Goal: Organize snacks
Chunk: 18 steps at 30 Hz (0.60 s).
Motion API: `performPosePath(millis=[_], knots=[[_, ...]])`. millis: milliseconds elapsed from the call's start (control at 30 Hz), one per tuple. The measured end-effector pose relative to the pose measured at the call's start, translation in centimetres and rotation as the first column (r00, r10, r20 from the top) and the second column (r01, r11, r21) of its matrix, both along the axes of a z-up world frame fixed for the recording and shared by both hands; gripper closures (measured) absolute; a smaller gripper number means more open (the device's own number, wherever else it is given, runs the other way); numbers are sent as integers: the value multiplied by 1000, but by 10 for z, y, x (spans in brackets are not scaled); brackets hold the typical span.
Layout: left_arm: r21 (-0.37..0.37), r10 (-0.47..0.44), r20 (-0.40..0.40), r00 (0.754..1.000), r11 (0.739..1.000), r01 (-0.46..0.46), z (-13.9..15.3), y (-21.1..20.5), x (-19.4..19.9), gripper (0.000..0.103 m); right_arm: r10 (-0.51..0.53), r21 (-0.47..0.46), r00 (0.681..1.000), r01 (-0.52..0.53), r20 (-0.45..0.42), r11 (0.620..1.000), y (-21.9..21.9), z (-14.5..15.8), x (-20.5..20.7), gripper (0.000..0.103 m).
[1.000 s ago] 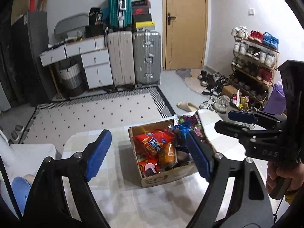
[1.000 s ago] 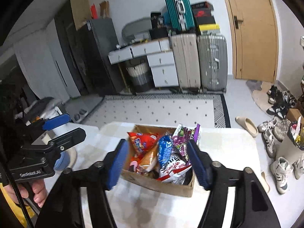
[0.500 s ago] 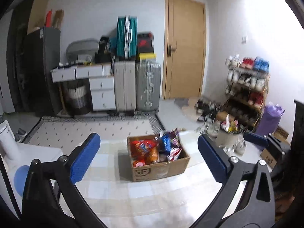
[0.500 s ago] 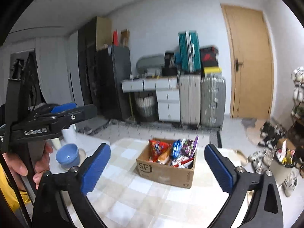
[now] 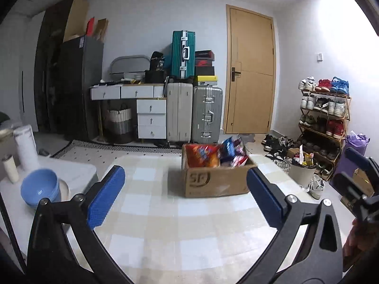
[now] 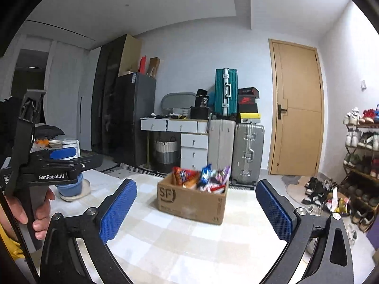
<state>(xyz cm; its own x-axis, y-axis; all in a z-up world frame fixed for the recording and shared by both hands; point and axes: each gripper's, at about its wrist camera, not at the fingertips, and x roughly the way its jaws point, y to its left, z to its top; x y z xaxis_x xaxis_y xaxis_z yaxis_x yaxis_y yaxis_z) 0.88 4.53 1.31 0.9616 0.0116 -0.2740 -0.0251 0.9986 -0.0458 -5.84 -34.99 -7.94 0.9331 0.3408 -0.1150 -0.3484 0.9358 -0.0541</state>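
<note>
A brown cardboard box marked SF stands on the checked tablecloth, filled with several snack packets, red, orange, blue and purple. It also shows in the right wrist view with the snack packets sticking out. My left gripper is open and empty, held back from the box. My right gripper is open and empty, also short of the box. The left gripper also shows at the left of the right wrist view.
A blue bowl on a plate and a white cylinder stand at the table's left. Behind the table are suitcases, a drawer unit, a door and a shoe rack at right.
Both grippers have pulled back and tilted up from right over the box, so the box now looks smaller and farther. Both jaws have opened wider.
</note>
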Motion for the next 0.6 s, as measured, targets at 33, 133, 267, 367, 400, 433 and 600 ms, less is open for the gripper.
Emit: performPosePath(millis=[33,133,267,367,400,433,600], knots=[[-2,25,-4,1000,1000,-25,-12,3,-2,0,-10,-6,1000,10,0,1000,0,-7,2,1],[-1,39,-10,999,999,-39,-41,8,9,0,-30,-22,999,30,-20,999,-1,-30,15,1],[26,75,-47,996,997,-74,-77,4,35,0,-50,-37,997,48,-51,998,0,-51,36,1],[40,65,-52,997,997,-63,-101,-2,50,0,-61,-31,998,60,-27,998,-4,-60,45,1],[47,62,-53,997,997,-59,-108,-3,57,0,-66,-24,998,66,-22,998,-5,-63,47,1],[52,61,-56,997,997,-58,-113,-4,67,0,-70,-10,997,70,-20,997,-7,-67,49,1],[48,70,-68,995,997,-67,-141,-3,94,0,-89,26,994,91,-62,996,-16,-75,60,1]])
